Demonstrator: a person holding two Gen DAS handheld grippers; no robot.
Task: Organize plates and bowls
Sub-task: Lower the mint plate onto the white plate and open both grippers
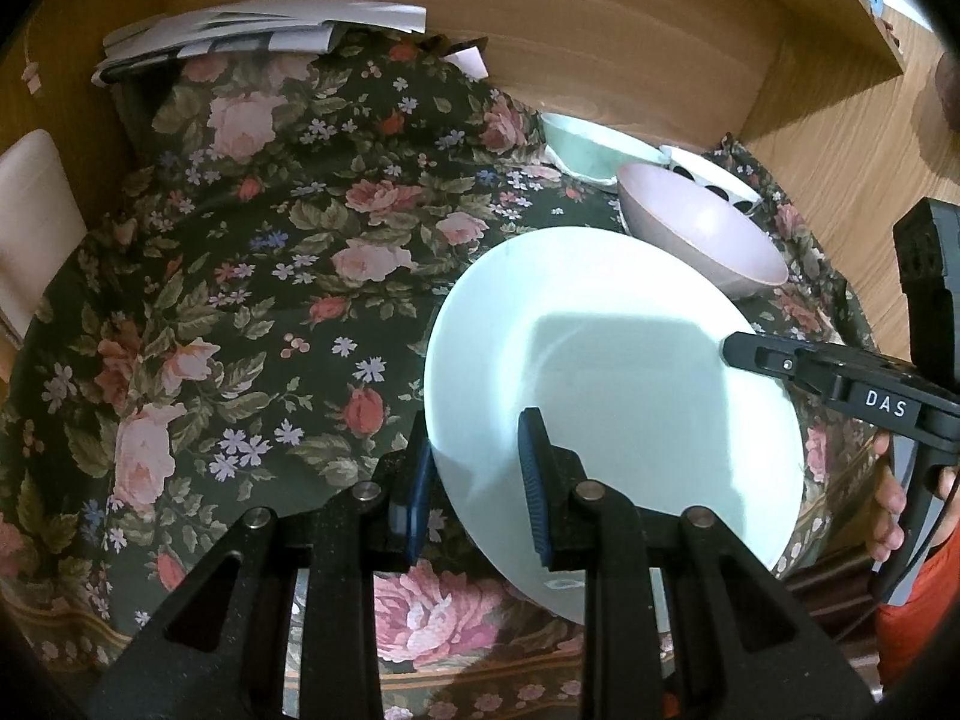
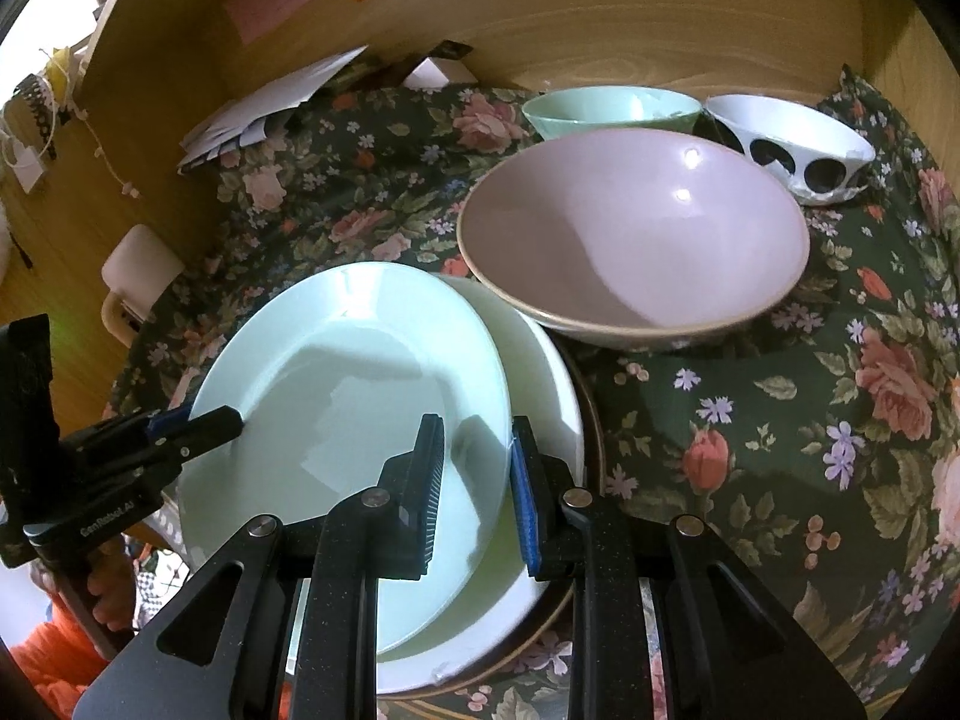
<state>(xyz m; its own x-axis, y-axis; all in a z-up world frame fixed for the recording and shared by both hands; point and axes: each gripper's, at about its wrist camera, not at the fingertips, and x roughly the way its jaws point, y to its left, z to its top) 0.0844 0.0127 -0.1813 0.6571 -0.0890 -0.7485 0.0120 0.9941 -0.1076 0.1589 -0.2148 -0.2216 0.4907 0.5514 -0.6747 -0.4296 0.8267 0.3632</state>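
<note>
A dark floral cloth [image 2: 750, 420] covers the surface, with wooden walls [image 1: 600, 60] rising behind and at the sides. On it stand a large pink bowl [image 2: 636, 240], a mint green bowl [image 2: 606, 111] and a white bowl with black dots [image 2: 792, 150] behind it, a stack of plates [image 2: 540, 372] near the front, and folded papers [image 1: 252, 30] at the back.

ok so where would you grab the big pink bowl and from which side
Take the pink bowl by its rim, one finger inside and one outside the wall. It sits upright, open and empty, and its near edge faces the right gripper. Come from the floral cloth side; the plates crowd its left and two bowls stand behind.
</note>
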